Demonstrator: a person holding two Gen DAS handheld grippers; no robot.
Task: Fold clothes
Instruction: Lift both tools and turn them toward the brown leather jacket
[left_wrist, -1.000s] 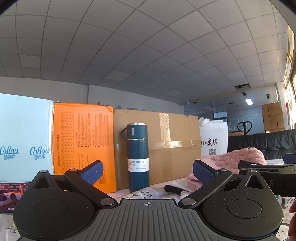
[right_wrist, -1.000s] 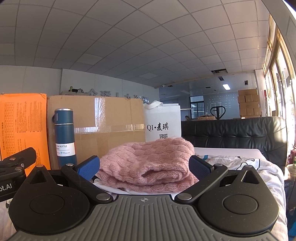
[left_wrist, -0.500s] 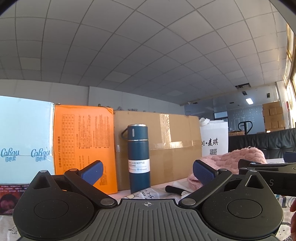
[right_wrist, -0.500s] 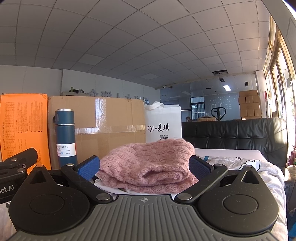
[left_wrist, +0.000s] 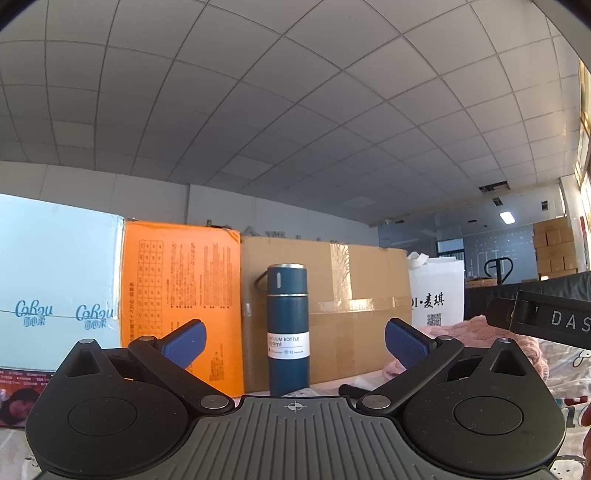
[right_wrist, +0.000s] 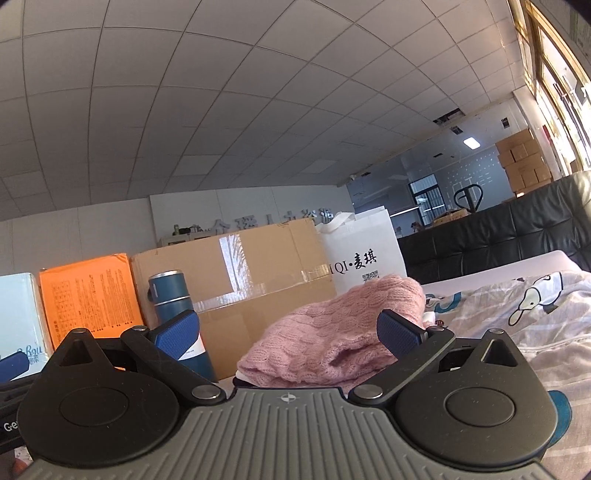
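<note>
A pink knitted sweater (right_wrist: 343, 332) lies folded in a heap on a bed sheet printed with ducks (right_wrist: 524, 317). My right gripper (right_wrist: 288, 332) is open just short of it, its blue pads to either side of the heap. In the left wrist view only an edge of the sweater (left_wrist: 476, 326) shows at the right. My left gripper (left_wrist: 295, 341) is open, holds nothing and points at a blue vacuum bottle (left_wrist: 287, 328). The right gripper's black body (left_wrist: 543, 321) juts in from the right of that view.
Behind the bottle stand a brown cardboard box (left_wrist: 354, 306), an orange box (left_wrist: 181, 291), a pale blue box (left_wrist: 55, 280) and a white bag (left_wrist: 437, 295). A black sofa back (right_wrist: 498, 236) runs behind the bed. A small black object (left_wrist: 351, 389) lies beside the bottle.
The right gripper has tilted and swung, so its view now leans and the sweater sits right of centre. The left gripper has barely moved. Both stayed open.
</note>
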